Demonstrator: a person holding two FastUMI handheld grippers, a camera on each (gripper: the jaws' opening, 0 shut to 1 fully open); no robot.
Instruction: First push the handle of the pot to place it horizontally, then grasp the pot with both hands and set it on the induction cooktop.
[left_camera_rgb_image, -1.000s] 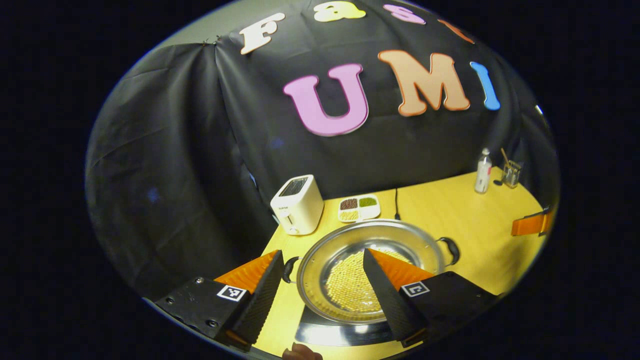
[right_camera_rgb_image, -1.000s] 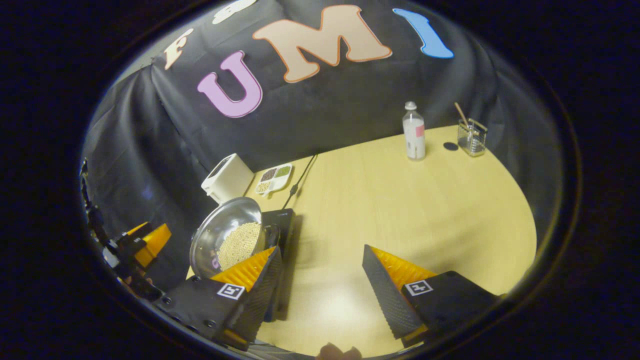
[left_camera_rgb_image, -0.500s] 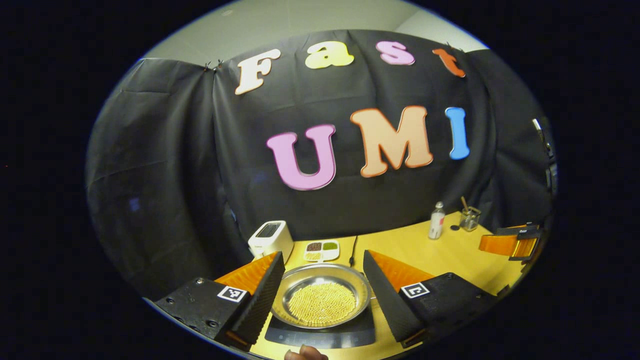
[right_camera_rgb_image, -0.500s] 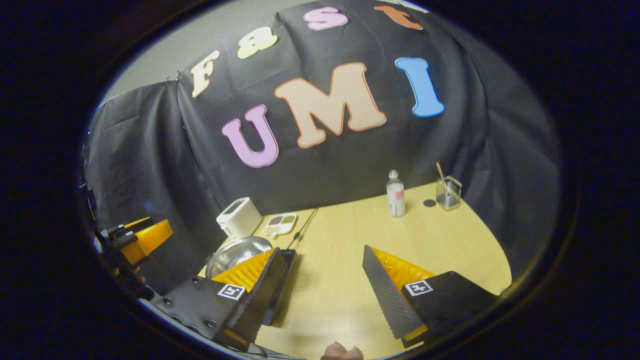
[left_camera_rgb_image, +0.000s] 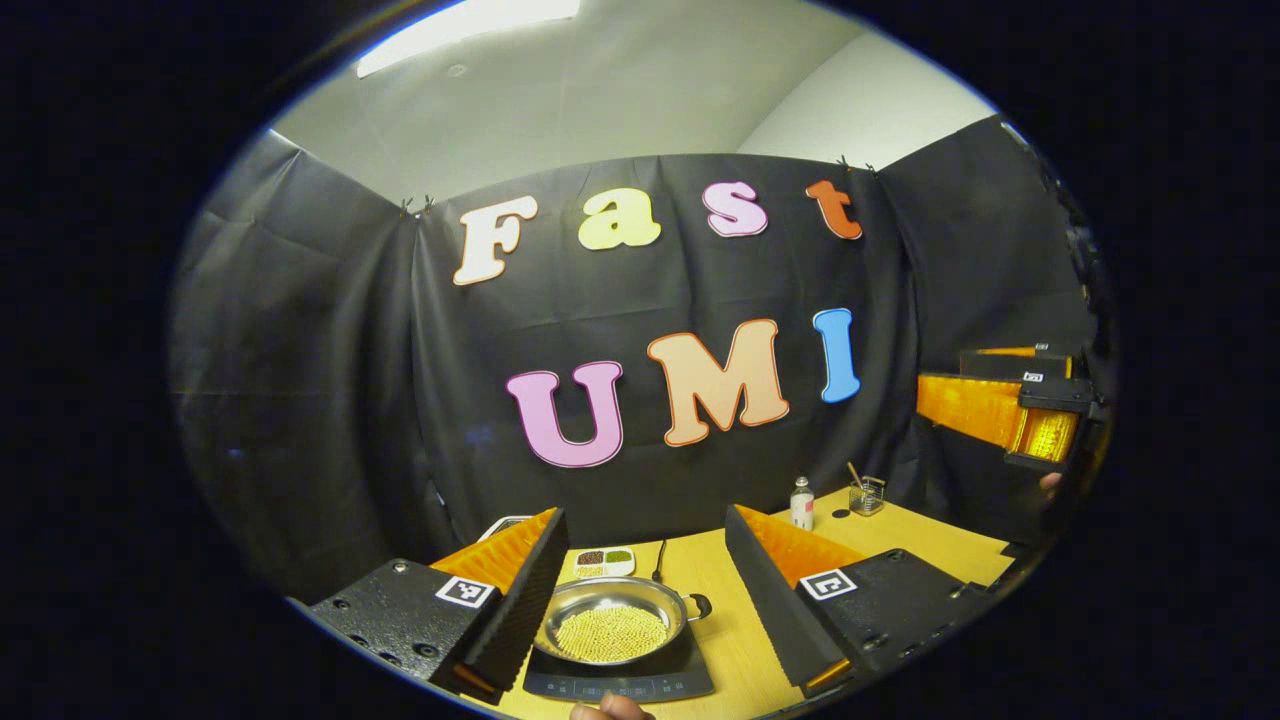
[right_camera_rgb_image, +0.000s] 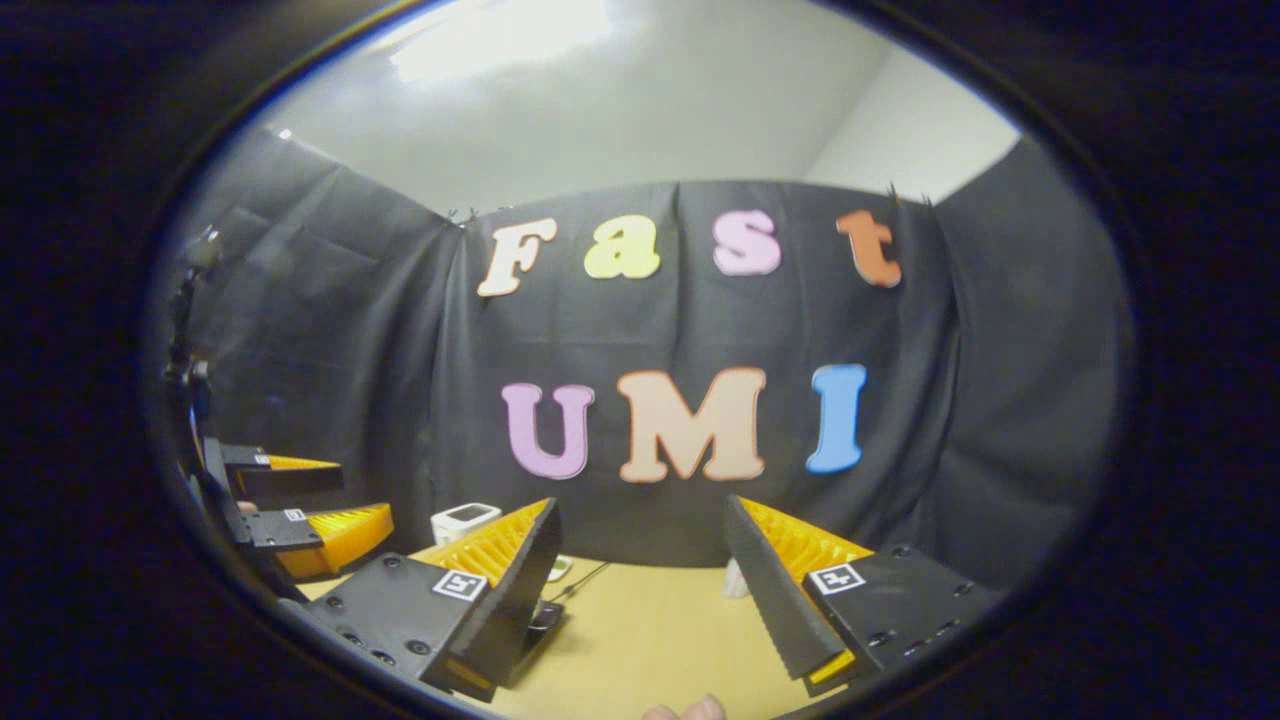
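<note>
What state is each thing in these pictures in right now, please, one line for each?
Pot: resting on the cooktop, holding small yellow grains, side handle level.
Cooktop: flat on the table, under the pot.
Left gripper: open, empty, above the pot.
Right gripper: open, empty, above the table.
Bottle: upright, capped.
Tray: flat, compartments filled.

Silver pot (left_camera_rgb_image: 612, 612), yellow beans (left_camera_rgb_image: 610, 634), black cooktop (left_camera_rgb_image: 620, 682)
</note>
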